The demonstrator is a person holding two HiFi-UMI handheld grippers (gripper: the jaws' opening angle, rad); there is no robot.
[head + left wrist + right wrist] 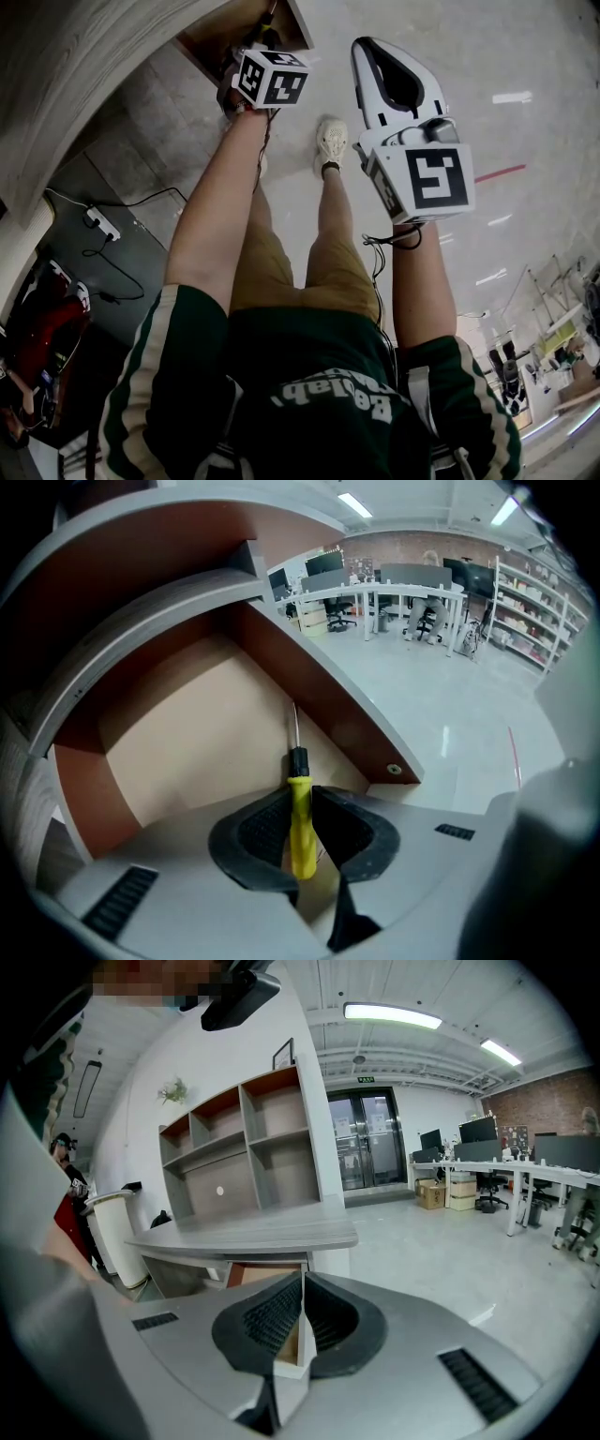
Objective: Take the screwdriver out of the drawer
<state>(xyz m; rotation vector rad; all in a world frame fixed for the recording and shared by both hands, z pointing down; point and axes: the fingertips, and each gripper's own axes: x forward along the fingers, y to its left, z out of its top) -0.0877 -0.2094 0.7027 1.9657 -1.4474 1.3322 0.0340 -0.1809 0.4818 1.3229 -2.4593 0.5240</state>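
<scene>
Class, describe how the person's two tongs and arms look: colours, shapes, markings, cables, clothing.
Both the left tongs and right tongs have smooth light-grey shells with black ribbed pads. Each carries a white cube with black square markers: left cube, right cube. A black cable loops at the right wrist. The short sleeves are dark green with white stripes.

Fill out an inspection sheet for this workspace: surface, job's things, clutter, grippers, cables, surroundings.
Surface: grey desk top above the drawer; pale floor below.
Job's things: yellow-handled screwdriver inside the open drawer.
Clutter: red object low at the left, too unclear to name.
Grippers: left gripper shut on the screwdriver's handle; right gripper shut, empty, off to the drawer's side.
Cables: power strip with black leads on the floor; a cable at the right wrist.
Surroundings: open shelf unit, office desks, glass doors.
</scene>
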